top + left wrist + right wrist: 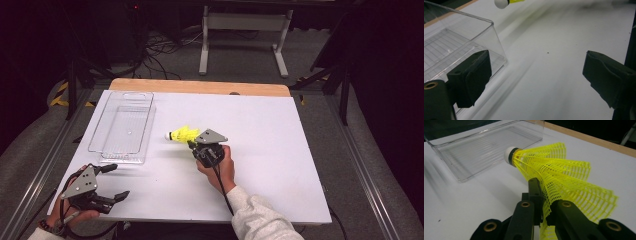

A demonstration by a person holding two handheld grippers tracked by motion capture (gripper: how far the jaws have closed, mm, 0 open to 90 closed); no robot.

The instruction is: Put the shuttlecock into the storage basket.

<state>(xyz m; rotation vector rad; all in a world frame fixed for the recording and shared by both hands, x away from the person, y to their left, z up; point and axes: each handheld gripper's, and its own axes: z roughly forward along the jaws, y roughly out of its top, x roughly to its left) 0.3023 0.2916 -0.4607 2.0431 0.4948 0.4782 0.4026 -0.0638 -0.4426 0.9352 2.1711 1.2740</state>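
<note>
A yellow shuttlecock (183, 134) with a white cork tip is held just above the white table, its tip pointing left toward the clear plastic tray (144, 131). My right gripper (192, 144) is shut on the rim of its mesh skirt; the right gripper view shows the yellow shuttlecock (554, 170) with its skirt pinched between the jaws of the right gripper (543, 202). My left gripper (116, 181) rests open near the table's front left corner with nothing between its fingers. In the left gripper view the open left gripper (536, 77) faces the tray's near corner (496, 40) and the shuttlecock's white tip (502, 3).
The clear tray (461, 177) is empty and lies lengthwise on the left part of the white table (260, 150). A wooden edge (200, 86) runs along the table's far side. Beyond it stand a white frame (245, 30) and cables on the floor.
</note>
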